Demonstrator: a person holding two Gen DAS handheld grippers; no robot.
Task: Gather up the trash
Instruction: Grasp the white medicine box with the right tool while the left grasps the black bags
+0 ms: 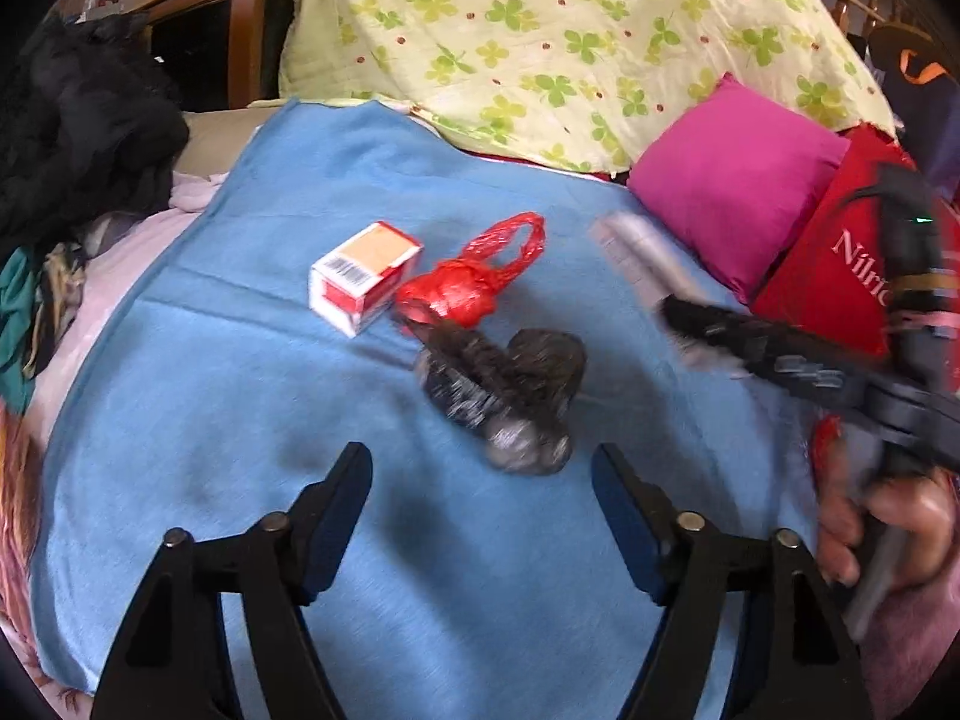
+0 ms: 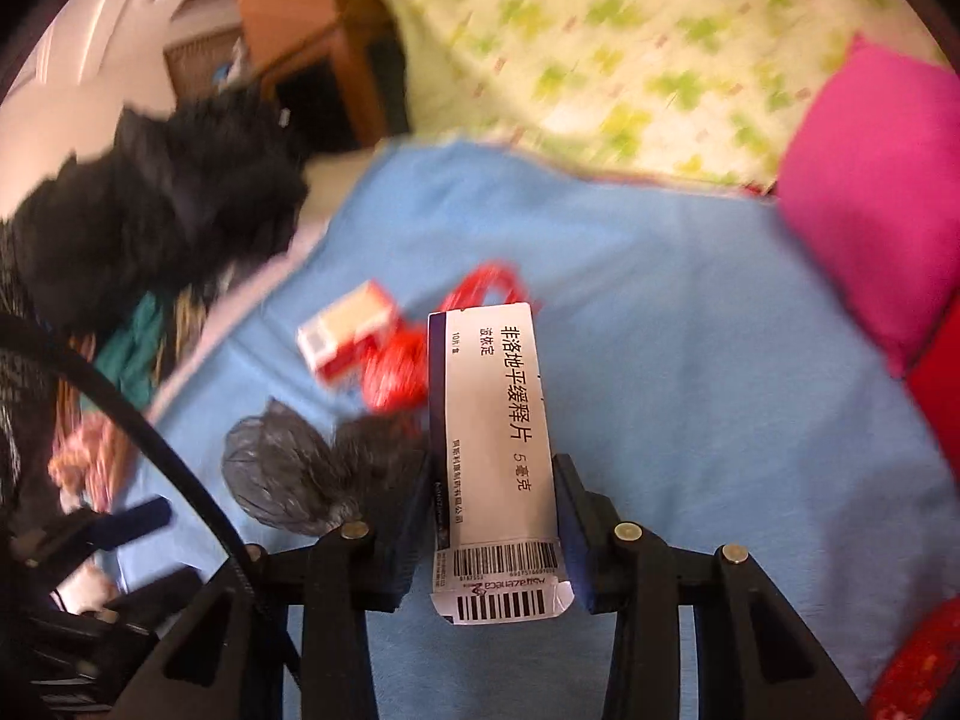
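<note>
My right gripper is shut on a long white medicine box and holds it above the blue blanket. In the left wrist view that box and the right gripper show blurred at the right. My left gripper is open and empty, low over the blanket. Ahead of it lie a crumpled grey-black plastic bag, a knotted red plastic bag and a red-and-white carton. The three also show in the right wrist view: grey bag, red bag, carton.
A magenta pillow and a red bag with white lettering lie at the right. A clover-print quilt is piled at the back. Dark clothes heap at the left, by wooden furniture.
</note>
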